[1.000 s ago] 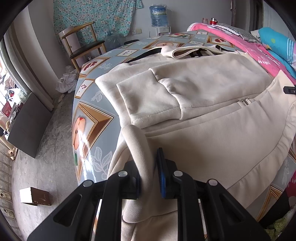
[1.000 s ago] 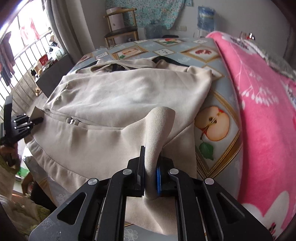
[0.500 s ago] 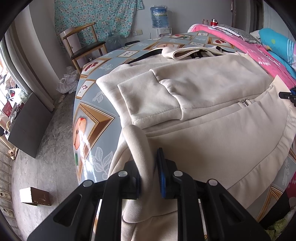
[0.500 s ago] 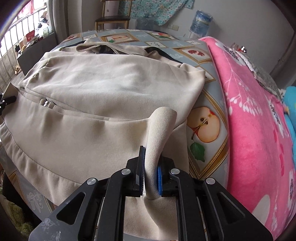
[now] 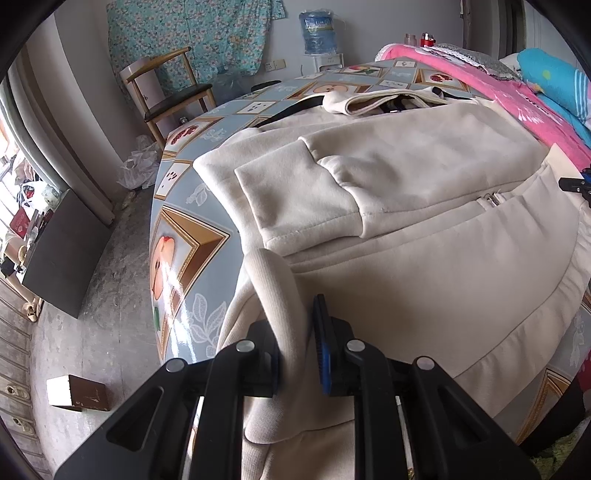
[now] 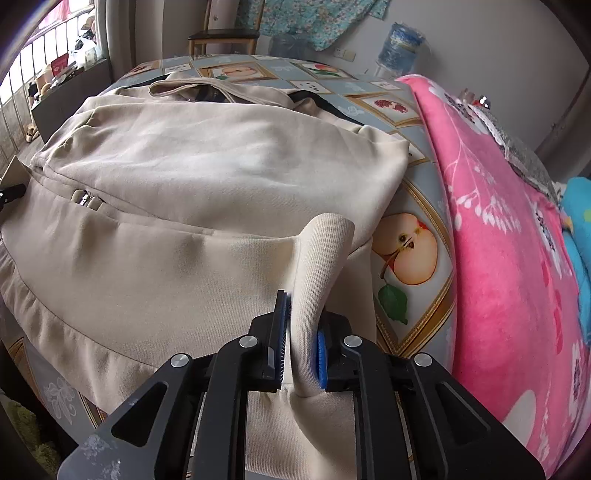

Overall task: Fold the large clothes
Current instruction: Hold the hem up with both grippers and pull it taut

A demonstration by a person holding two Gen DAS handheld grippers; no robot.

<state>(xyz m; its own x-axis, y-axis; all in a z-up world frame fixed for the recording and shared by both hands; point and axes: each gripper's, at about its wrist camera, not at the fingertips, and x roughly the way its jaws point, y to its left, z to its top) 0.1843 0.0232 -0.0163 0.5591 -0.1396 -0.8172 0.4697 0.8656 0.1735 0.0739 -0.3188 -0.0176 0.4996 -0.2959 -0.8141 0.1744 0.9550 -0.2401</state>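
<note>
A large beige zip sweatshirt [image 5: 406, 206] lies spread on a table with a fruit-print cloth [image 5: 184, 251], a sleeve folded over its chest. My left gripper [image 5: 297, 354] is shut on the ribbed hem at the garment's left bottom corner. My right gripper [image 6: 301, 354] is shut on the ribbed hem at its right bottom corner, where the sweatshirt [image 6: 207, 192] also shows. The hem stands up in a loop between each pair of pads. The zipper pull [image 5: 489, 201] sits mid-garment. The right gripper's tip [image 5: 576, 182] shows at the left view's right edge.
A pink flowered blanket [image 6: 509, 266] lies along the right side of the table. A wooden chair [image 5: 170, 96] and a water jug [image 5: 319, 31] stand by the far wall. A small box [image 5: 77, 393] lies on the floor at left.
Both grippers keep hold of the hem. The right gripper has moved forward and swung its view rightward over the garment. The left gripper has barely moved.
</note>
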